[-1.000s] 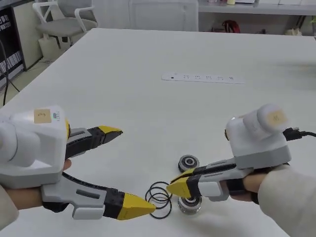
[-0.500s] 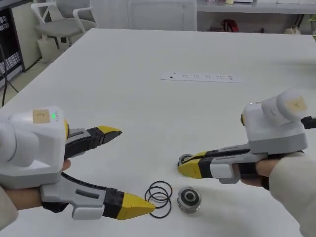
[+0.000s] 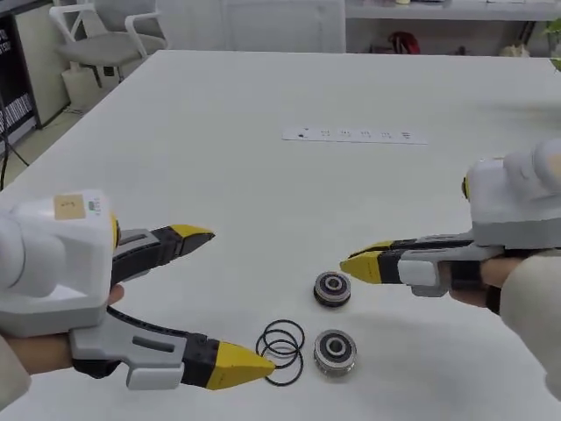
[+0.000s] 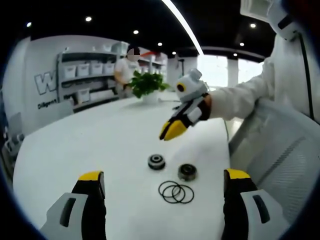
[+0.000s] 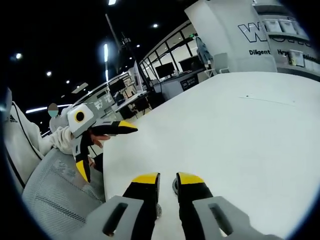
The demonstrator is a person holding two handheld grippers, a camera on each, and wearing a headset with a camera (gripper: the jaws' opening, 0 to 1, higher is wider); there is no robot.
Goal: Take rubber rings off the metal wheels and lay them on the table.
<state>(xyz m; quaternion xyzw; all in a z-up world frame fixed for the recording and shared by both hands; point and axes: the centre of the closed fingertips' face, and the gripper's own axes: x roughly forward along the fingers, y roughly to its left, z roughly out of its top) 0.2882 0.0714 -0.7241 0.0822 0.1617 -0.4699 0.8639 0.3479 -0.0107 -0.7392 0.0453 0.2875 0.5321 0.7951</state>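
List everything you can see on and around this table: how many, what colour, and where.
Table: one, white, under everything.
Far wheel: one, silver with a dark centre, near the table's front.
Near wheel: one, same look, closer to the person.
Rubber rings: about three, black, overlapping flat on the table, just left of the near wheel.
Power strip: one, white, mid-table beyond the wheels.
Office chair: at least one, light grey, past the table's far left corner.
Plant: one, green, at the far end of the table.
Left gripper: yellow tips, wide open, beside the rings.
Right gripper: yellow tips, shut, empty, right of the far wheel.
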